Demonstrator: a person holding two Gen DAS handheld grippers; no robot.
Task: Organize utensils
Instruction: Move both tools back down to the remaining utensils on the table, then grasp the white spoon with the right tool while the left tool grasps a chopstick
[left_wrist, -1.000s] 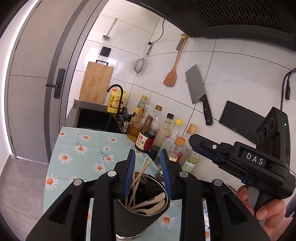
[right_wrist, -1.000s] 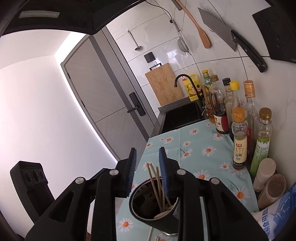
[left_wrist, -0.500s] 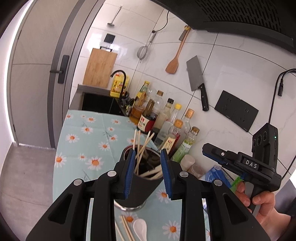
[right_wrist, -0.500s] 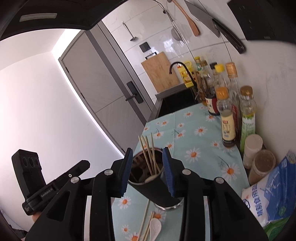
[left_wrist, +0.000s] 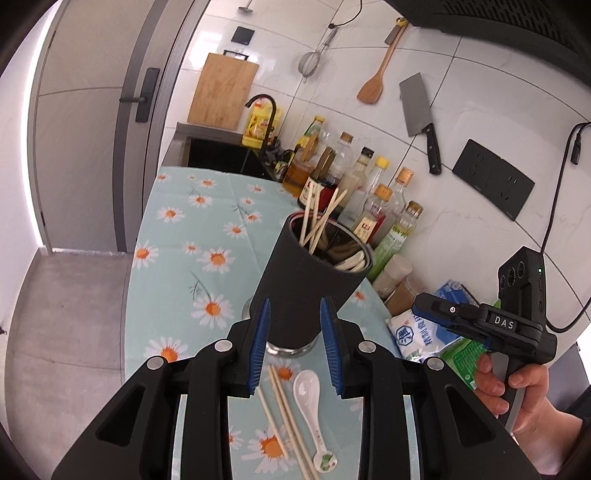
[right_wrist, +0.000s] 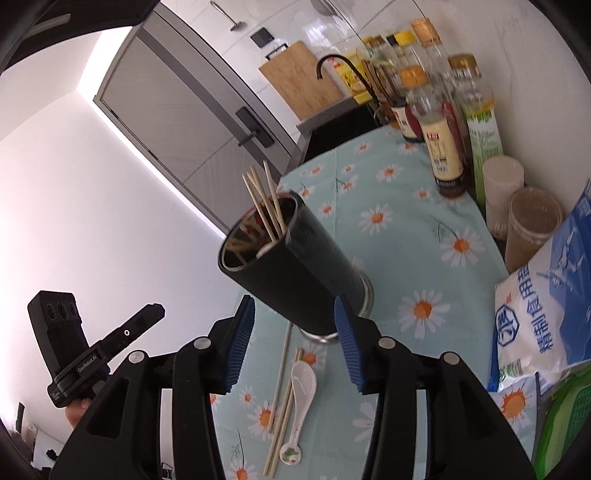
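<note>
A black utensil holder stands on the daisy tablecloth, with chopsticks and pale spoons inside. It also shows in the right wrist view. A white ceramic spoon and loose chopsticks lie in front of the holder; the spoon and chopsticks show in the right wrist view too. My left gripper is open and empty, just short of the holder's base. My right gripper is open and empty, near the holder. The right gripper also shows at the right of the left wrist view.
Sauce and oil bottles line the wall behind the holder. Two small jars, a blue-white salt bag and a green pack sit at the right. A sink and cutting board are at the far end.
Both grippers have pulled back and down from above the holder's mouth and opened wider. The loose spoon and chopsticks on the cloth have come into view.
</note>
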